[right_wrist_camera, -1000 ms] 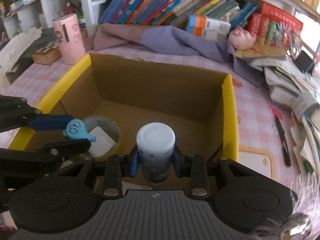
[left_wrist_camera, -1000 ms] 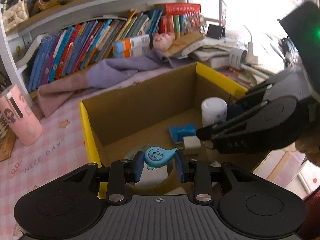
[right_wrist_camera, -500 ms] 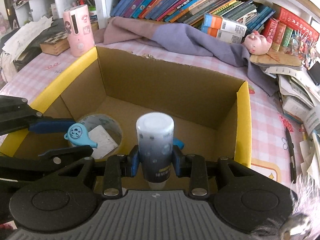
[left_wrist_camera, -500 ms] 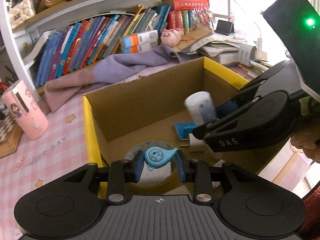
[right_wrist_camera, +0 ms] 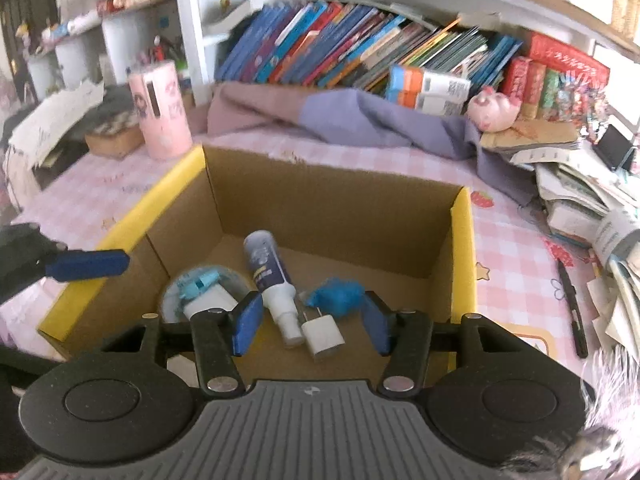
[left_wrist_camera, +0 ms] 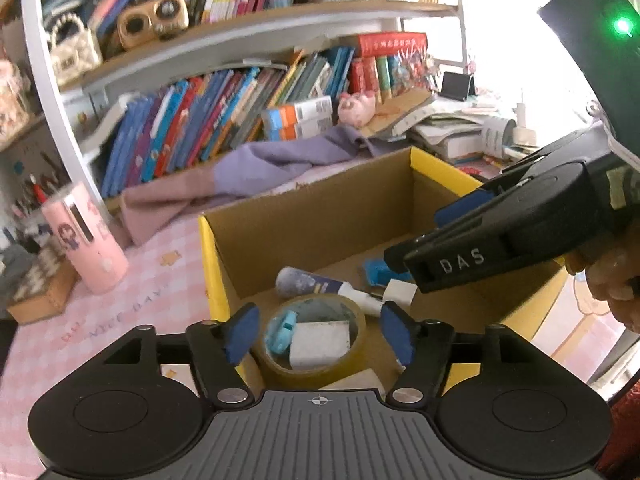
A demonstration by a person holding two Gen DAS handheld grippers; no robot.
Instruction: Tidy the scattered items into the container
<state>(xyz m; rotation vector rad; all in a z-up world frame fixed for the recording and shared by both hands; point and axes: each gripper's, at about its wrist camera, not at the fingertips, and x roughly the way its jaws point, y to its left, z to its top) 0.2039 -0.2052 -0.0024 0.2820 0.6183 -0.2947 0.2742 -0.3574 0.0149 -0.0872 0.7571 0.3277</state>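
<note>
A yellow-rimmed cardboard box [left_wrist_camera: 208,248] [right_wrist_camera: 464,248] holds the items. My left gripper [left_wrist_camera: 318,334] is open and empty above the box's near edge. Below it the light blue whistle [left_wrist_camera: 282,330] lies inside a tape roll [left_wrist_camera: 316,340] beside a white block [left_wrist_camera: 320,344]. My right gripper [right_wrist_camera: 312,322] is open and empty over the box. The dark spray bottle [right_wrist_camera: 270,272] [left_wrist_camera: 312,282] lies on its side on the box floor, next to a white charger plug [right_wrist_camera: 322,334] and a blue crumpled item [right_wrist_camera: 338,298].
A pink cylinder cup [left_wrist_camera: 86,240] [right_wrist_camera: 160,110] stands left of the box on the pink checked cloth. A purple cloth [right_wrist_camera: 360,120], a bookshelf, a pig toy [right_wrist_camera: 494,108], stacked papers [right_wrist_camera: 580,184] and a black pen [right_wrist_camera: 572,308] lie behind and right.
My left gripper opened and the blue whistle dropped into the tape roll. My right gripper opened and the spray bottle fell onto the box floor. Both grippers rose and pulled back.
</note>
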